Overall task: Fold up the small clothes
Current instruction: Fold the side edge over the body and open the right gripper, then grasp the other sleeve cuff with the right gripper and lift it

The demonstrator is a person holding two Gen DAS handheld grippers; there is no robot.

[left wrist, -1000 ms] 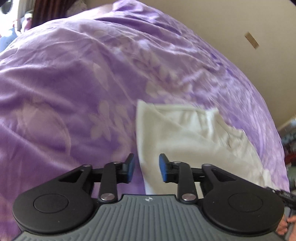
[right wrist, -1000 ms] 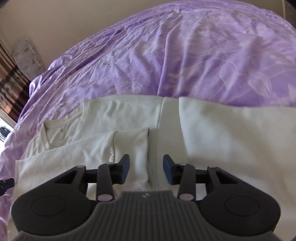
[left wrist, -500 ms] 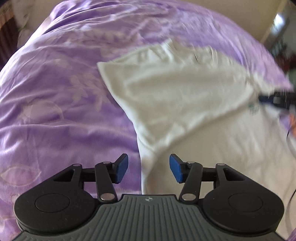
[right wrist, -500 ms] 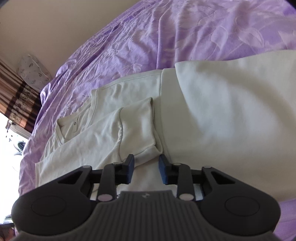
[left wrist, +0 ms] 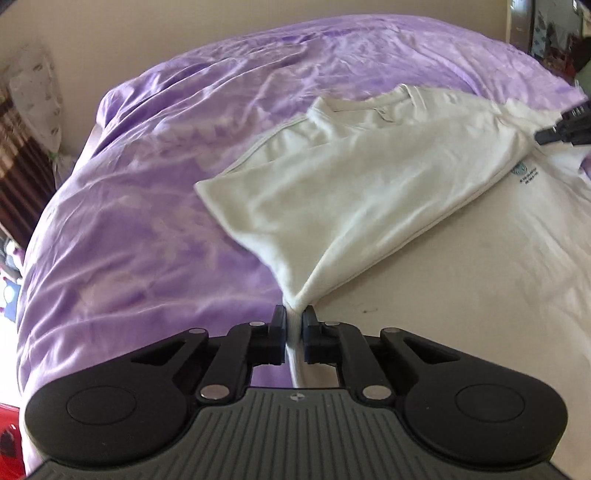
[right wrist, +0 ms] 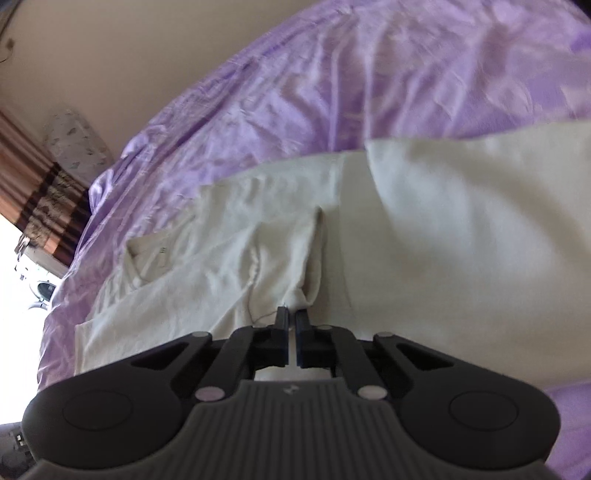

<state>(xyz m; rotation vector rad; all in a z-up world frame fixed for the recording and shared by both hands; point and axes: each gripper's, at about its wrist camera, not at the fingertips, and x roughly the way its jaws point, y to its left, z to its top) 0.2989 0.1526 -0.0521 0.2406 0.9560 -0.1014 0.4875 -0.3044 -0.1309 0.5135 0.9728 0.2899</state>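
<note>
Now, over on the far left of my left camera there's a patterned pillow [left wrist: 35, 99] against the beige wall [left wrist: 147, 33], then the purple bedspread [left wrist: 147, 221] rolling across, and the cream shirt [left wrist: 369, 184] spread out on it to the right. My left gripper [left wrist: 294, 325] has its jaws pinched almost together, with a bunched corner of the shirt caught between the blue pads, and the cloth runs up and away from the tips as a taut, lifted flap whose edge fans out toward the collar. Under that flap the rest of the shirt lies flat, with a small printed mark [left wrist: 524, 173] showing near the right edge. Up in the right corner the tip of my other tool pokes in, touching the shirt's far side. Switching to my right camera: striped curtains [right wrist: 33, 192] and the same pillow [right wrist: 74, 144] at the left, purple bedspread [right wrist: 332, 92] across the top, and the shirt [right wrist: 461, 258] filling the middle and right. The collar with its label [right wrist: 151, 258] sits left of centre, a folded sleeve [right wrist: 288, 254] lies just ahead of the tips. My right gripper [right wrist: 291, 321] is closed down to a slim gap, and a nub of the sleeve's fabric sits right at the tips, gripped between them, with a loose thread trailing off to the left.
</note>
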